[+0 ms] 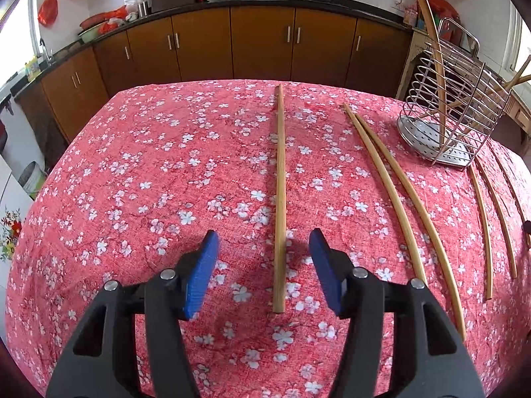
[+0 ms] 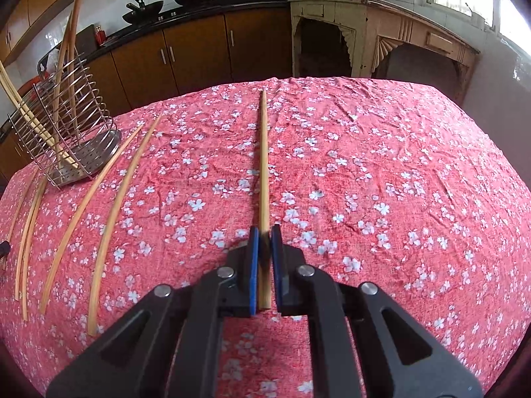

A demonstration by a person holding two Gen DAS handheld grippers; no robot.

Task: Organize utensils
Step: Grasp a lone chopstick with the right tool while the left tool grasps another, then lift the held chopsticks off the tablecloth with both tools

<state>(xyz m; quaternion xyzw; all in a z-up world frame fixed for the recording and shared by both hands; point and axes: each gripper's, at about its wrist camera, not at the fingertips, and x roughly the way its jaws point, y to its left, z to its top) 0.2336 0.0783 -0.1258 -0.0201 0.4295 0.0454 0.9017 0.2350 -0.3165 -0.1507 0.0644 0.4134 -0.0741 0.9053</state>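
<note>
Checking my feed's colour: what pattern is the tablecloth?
Red tablecloth with small white blossoms; clearest in the left wrist view.

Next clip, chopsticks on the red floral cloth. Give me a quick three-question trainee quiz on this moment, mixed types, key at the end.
1. True or false: the right gripper is shut on a chopstick.
2. The left gripper is: A) clamped on a chopstick B) open astride a chopstick C) inside the rack.
3. Fill in: the wire rack already holds some ____.

Key
1. True: the blue pads press on the chopstick's near end.
2. B: it lies on the tablecloth, touching neither pad.
3. Chopsticks, standing tilted.
</note>
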